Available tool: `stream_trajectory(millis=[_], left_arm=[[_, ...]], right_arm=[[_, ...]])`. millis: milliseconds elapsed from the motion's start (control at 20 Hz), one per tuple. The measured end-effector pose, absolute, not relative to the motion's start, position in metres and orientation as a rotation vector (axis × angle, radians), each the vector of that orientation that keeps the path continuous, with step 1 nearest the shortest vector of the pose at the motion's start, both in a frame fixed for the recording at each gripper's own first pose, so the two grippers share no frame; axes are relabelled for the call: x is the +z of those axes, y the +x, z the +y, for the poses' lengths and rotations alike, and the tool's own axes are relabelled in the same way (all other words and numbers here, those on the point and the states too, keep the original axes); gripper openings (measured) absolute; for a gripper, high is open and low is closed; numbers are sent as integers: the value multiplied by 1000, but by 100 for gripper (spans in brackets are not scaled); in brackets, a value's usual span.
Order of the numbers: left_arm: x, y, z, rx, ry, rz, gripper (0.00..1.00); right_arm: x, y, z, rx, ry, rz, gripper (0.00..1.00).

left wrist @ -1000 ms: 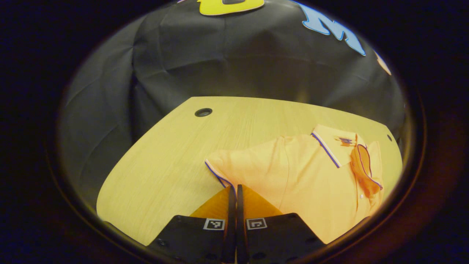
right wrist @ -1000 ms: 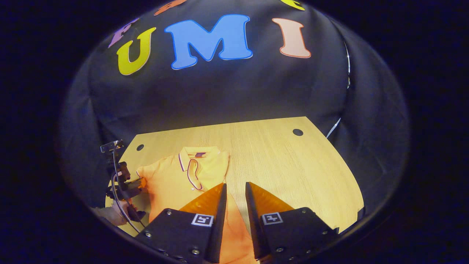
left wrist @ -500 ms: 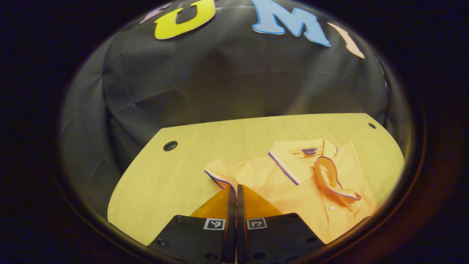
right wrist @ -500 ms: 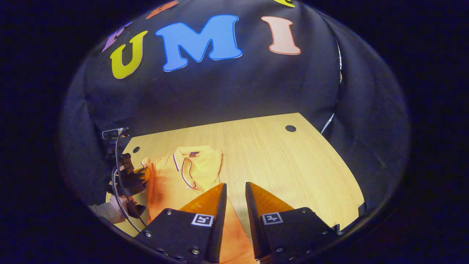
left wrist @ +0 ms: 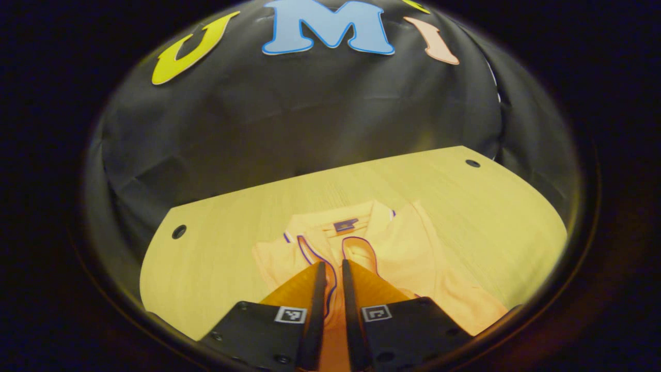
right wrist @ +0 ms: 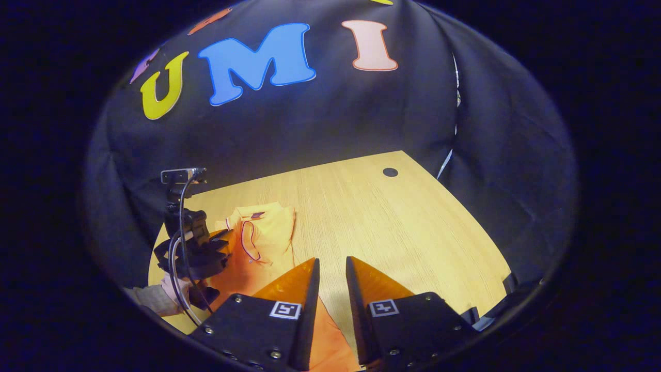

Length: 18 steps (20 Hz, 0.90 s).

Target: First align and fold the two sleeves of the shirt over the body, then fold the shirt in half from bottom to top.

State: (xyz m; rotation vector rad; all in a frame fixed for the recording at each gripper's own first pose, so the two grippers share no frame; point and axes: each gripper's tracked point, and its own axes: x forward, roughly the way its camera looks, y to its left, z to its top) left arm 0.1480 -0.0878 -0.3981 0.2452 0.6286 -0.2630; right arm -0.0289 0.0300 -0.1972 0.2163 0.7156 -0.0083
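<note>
Orange shirt (left wrist: 413, 258) lies on the table (left wrist: 217, 258), collar far. Left gripper (left wrist: 330, 268) hangs over it, jaws barely parted, gripping nothing; right gripper (right wrist: 332, 264) is slightly open, empty

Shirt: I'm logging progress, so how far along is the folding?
Looks done: the sleeve on the right gripper side, since the shirt has a straight edge there. In hand: the left gripper, fingers slightly apart, sits over the other sleeve at the chest. Left: the bottom-to-top fold.
</note>
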Motion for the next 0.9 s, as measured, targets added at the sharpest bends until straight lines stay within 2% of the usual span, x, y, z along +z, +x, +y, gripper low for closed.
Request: stream_trajectory(millis=[50, 150, 200, 300, 350, 400, 450, 550, 600, 700, 750, 850, 900], left_arm=[[-397, 150, -91, -266, 249, 631, 42], [-394, 147, -90, -262, 239, 631, 45], [-392, 143, -88, -259, 227, 632, 53], [-387, 135, -78, -246, 217, 632, 60], [-385, 129, -72, -242, 213, 633, 60], [-381, 121, -66, -236, 210, 632, 67], [-378, 111, -58, -233, 206, 636, 66], [-375, 89, -43, -220, 207, 648, 69], [-376, 76, -32, -203, 215, 657, 75], [-376, 45, -14, -180, 211, 682, 75], [-376, 29, -5, -172, 209, 697, 75], [-378, -7, 16, -147, 213, 729, 78], [-379, -22, 24, -134, 214, 742, 78]], right_arm=[[-200, -31, 29, -11, 217, 720, 34], [-206, -36, 26, -11, 219, 733, 34], [-209, -39, 25, -9, 220, 740, 34], [-218, -43, 27, 1, 218, 756, 34], [-222, -46, 29, 10, 216, 764, 34], [-226, -49, 31, 20, 211, 773, 34], [-230, -51, 33, 33, 206, 783, 34], [-241, -56, 38, 61, 193, 805, 34], [-247, -60, 41, 78, 186, 819, 34], [-257, -66, 48, 119, 177, 845, 34], [-264, -71, 49, 137, 163, 856, 38], [-272, -78, 56, 176, 151, 875, 38], [-277, -83, 59, 196, 145, 886, 41]])
